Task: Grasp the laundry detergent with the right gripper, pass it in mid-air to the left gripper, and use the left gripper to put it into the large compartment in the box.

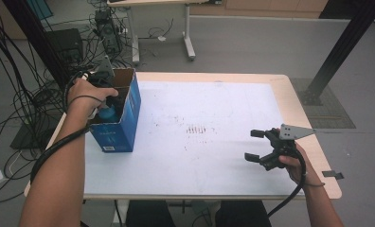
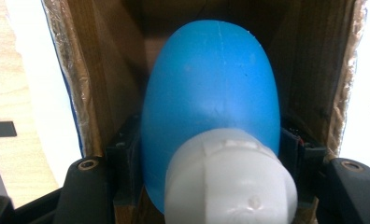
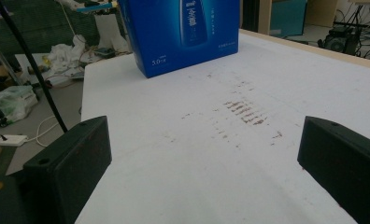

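Inside the open blue box [image 1: 117, 120] at the table's [image 1: 214, 170] left edge, the left gripper [image 1: 107, 101] clamps a blue bottle [image 2: 211, 88] by its sides, white cap [image 2: 230, 182] nearest the camera. The right gripper [image 1: 256, 145] hovers wide open, empty, above the table's right side.

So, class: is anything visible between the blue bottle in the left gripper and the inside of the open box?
Nothing visible. The left gripper is shut on the blue bottle, already inside the box, whose cardboard walls flank it on both sides.
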Action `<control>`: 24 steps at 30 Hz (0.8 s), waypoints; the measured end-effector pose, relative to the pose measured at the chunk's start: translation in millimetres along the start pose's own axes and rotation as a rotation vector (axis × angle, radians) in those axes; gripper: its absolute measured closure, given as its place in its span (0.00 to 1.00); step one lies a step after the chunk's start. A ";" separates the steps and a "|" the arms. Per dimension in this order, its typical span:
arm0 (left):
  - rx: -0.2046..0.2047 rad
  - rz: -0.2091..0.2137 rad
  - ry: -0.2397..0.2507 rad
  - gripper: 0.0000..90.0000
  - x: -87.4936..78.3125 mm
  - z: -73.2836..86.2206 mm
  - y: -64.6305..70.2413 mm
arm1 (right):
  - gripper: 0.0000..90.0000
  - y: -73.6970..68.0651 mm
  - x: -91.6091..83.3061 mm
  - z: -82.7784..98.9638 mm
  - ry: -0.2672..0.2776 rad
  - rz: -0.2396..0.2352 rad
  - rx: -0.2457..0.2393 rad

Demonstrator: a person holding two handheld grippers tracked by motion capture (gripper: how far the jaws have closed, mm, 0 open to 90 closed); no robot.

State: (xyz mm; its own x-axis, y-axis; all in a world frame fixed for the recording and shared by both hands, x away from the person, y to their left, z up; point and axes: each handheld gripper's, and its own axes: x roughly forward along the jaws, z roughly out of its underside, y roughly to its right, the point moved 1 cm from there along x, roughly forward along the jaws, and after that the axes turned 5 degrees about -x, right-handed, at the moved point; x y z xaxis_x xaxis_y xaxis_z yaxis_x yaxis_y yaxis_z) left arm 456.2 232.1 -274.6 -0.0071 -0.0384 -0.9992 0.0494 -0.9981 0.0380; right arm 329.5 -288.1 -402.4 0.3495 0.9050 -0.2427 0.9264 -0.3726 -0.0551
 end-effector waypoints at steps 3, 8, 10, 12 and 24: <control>0.001 -0.003 -0.005 0.41 -0.2 -0.2 0.6 | 0.03 0.1 -0.2 0.4 0.002 0.003 0.001; -0.001 -0.001 -0.006 0.41 0.0 -0.3 0.9 | 0.03 0.2 0.2 1.5 0.000 0.002 0.004; -0.002 0.000 -0.005 0.41 0.0 -0.2 0.6 | 0.03 0.5 0.0 1.9 0.001 0.002 0.005; -0.002 0.000 -0.005 0.41 0.0 -0.1 0.8 | 0.03 0.7 -0.1 2.0 0.001 0.003 0.005; -0.003 0.005 -0.004 0.41 0.0 0.1 -0.7 | 0.03 0.5 0.4 1.5 -0.001 0.002 0.004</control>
State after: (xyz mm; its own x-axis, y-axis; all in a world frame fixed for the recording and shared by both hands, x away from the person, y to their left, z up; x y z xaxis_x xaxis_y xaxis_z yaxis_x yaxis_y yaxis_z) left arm 456.1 232.8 -274.6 -0.0104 -0.0440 -0.9990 0.0522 -0.9977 0.0434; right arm 329.9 -288.3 -404.1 0.3517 0.9039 -0.2434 0.9249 -0.3757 -0.0587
